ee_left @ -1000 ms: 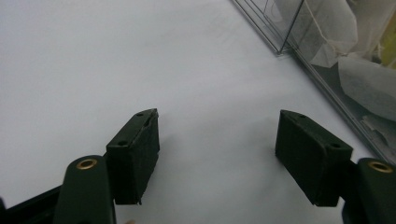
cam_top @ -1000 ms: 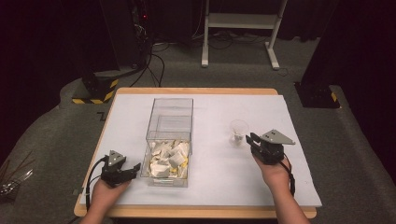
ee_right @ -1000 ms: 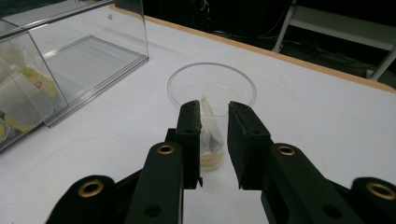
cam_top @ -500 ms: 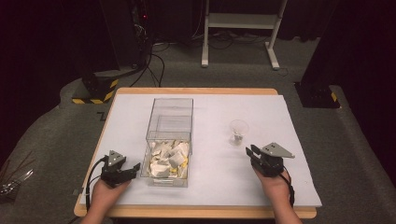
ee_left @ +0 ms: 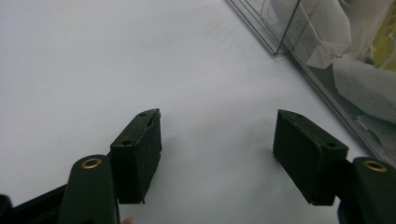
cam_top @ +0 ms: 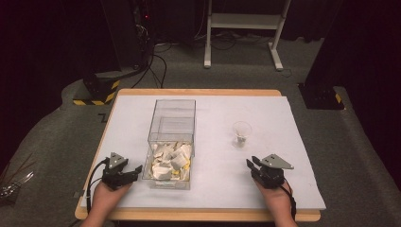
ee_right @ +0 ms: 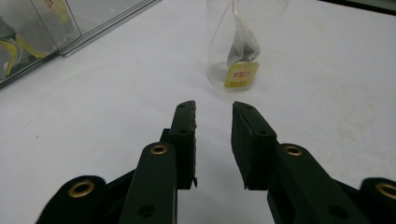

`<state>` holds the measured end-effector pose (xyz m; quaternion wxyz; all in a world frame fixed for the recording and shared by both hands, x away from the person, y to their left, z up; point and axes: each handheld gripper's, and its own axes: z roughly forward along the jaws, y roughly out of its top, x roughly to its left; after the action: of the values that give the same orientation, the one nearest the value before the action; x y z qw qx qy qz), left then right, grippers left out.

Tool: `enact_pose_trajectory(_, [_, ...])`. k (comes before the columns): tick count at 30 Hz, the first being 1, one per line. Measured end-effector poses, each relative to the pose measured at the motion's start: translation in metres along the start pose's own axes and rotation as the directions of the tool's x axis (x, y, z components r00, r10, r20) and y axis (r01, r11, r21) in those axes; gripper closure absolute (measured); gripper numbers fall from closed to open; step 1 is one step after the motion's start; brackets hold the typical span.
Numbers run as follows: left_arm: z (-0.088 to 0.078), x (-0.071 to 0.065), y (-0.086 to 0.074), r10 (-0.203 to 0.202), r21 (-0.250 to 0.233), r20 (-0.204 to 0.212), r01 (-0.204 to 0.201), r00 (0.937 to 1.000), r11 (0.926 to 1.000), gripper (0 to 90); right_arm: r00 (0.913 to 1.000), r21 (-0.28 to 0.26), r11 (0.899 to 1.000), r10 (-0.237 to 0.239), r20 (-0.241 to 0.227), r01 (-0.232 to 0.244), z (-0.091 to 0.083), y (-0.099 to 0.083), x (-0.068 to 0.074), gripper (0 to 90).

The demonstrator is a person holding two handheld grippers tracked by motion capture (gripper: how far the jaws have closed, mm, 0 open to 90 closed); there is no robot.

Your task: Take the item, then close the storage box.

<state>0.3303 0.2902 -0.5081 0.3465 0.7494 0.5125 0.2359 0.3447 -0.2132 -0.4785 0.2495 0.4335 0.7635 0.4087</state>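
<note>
At lower left our left gripper [cam_top: 137, 169] rests wide open and empty beside the clear box [cam_top: 172, 124] of tea bags, while right of centre the glass cup [cam_top: 241, 134] holds one bag, and at lower right our right gripper [cam_top: 251, 165], jaws just opening with nothing between them, has drawn back, so that placement looks finished.

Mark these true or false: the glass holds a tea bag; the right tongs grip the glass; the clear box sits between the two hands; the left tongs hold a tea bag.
1. The glass holds a tea bag: true.
2. The right tongs grip the glass: false; they are empty, short of it.
3. The clear box sits between the two hands: true.
4. The left tongs hold a tea bag: false; they are open over the bare table.
</note>
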Motion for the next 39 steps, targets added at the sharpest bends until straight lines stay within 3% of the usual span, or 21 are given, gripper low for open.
enact_pose_trajectory(8, [-0.01, -0.001, -0.005, 0.023, -0.02, 0.015, -0.023, 0.9996, 0.9995, 33.2, 1.0, 0.028, 1.0, 0.001, -0.009, -0.001, 0.004, -0.008, 0.002, 68.7])
enact_pose_trajectory(9, [-0.015, -0.001, -0.008, 0.011, -0.033, 0.039, -0.009, 0.9992, 0.9994, 32.4, 1.0, 0.029, 1.0, -0.003, -0.008, 0.003, 0.005, -0.009, 0.002, 68.6])
enact_pose_trajectory(15, [-0.032, -0.001, -0.007, -0.013, -0.086, 0.069, 0.019, 0.9976, 0.9961, 32.1, 1.0, 0.024, 1.0, -0.001, -0.005, 0.001, 0.002, -0.011, -0.001, 68.6])
enact_pose_trajectory(24, [-0.048, -0.016, 0.0, 0.046, -0.122, 0.067, -0.037, 0.9967, 0.9918, 30.2, 0.9999, 0.015, 1.0, 0.011, 0.004, -0.011, 0.0, -0.012, -0.006, 68.6])
enact_pose_trajectory(33, [-0.069, -0.017, -0.02, 0.011, -0.14, 0.121, 0.006, 0.9925, 0.9902, 30.1, 0.9999, 0.017, 1.0, -0.002, -0.01, 0.003, 0.002, -0.011, -0.003, 68.6])
enact_pose_trajectory(39, [-0.079, -0.023, -0.023, 0.015, -0.164, 0.148, 0.01, 0.9888, 0.9864, 29.5, 0.9998, 0.019, 1.0, -0.013, -0.017, 0.014, 0.003, -0.01, -0.001, 68.6])
